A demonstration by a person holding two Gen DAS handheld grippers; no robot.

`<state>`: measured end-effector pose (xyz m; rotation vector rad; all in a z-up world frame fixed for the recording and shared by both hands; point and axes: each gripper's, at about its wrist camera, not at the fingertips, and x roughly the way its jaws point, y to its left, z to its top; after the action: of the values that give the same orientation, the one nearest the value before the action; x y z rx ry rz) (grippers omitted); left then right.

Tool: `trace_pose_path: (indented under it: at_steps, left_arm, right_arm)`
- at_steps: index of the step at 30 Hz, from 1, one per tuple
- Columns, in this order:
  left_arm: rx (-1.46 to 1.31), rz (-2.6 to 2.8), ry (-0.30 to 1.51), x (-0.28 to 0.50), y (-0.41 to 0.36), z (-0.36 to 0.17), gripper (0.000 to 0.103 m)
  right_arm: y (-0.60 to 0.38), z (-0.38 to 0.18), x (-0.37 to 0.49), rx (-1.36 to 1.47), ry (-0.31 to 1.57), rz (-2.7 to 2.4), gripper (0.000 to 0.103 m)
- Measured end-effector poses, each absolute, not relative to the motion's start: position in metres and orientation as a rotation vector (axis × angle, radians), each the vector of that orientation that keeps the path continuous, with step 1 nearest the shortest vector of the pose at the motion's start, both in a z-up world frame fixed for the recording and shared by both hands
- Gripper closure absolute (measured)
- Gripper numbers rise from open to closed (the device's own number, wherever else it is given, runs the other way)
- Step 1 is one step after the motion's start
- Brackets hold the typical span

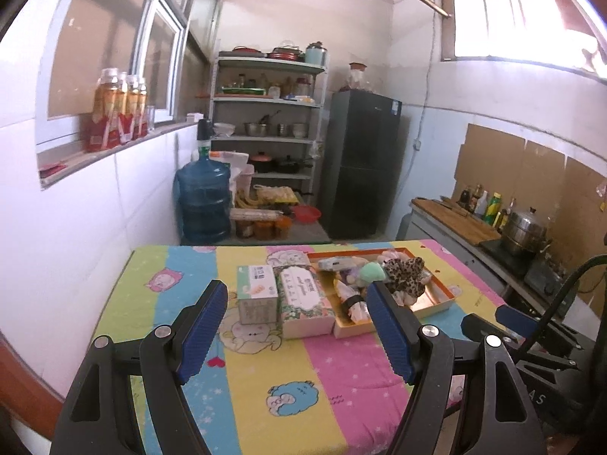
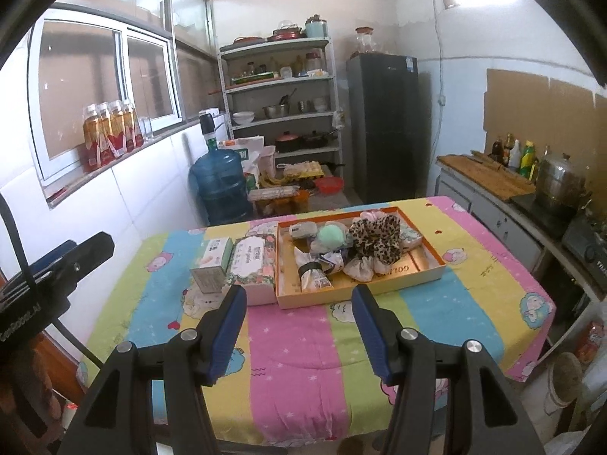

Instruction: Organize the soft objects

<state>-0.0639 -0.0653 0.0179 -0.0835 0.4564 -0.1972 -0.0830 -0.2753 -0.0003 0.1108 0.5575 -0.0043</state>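
A shallow orange-rimmed tray [image 2: 417, 273] sits on the table and holds soft items: a leopard-print scrunchie [image 2: 373, 240], a mint-green puff [image 2: 330, 236], a white scrunchie [image 2: 362, 267], a grey pouch [image 2: 303, 229] and a rolled cloth bundle [image 2: 313, 271] with a black band. Left of the tray lie a floral tissue pack [image 2: 252, 261] and a small green-white box [image 2: 212, 265]. My right gripper [image 2: 299, 292] hovers open before the tray's near edge, nothing between its blue pads. My left gripper [image 1: 296, 292] is open and empty too, short of the floral pack [image 1: 303, 299] and the tray [image 1: 436, 305].
The table [image 2: 288, 345] wears a striped cartoon cloth, with a white wall along its left side. Behind it stand a blue water jug [image 2: 222, 185], a metal shelf [image 2: 280, 87] of cookware and a dark fridge [image 2: 387, 129]. A counter with a steel pot [image 2: 561, 185] runs along the right.
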Motion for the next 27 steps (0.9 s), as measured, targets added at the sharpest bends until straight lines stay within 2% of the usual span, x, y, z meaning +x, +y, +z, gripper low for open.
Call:
trace_pose_path:
  at_steps: [15,27]
  left_arm:
    - [-0.091,-0.196,0.389,-0.102,-0.045,0.051,0.026]
    - [-0.063,-0.184,0.432,-0.101,-0.047,0.047,0.026]
  right_arm:
    - [-0.244,0.042,-0.114,0.046,0.454,-0.089,0.045]
    - [-0.234,0.037,-0.121,0.014,0.482,-0.146,0.045]
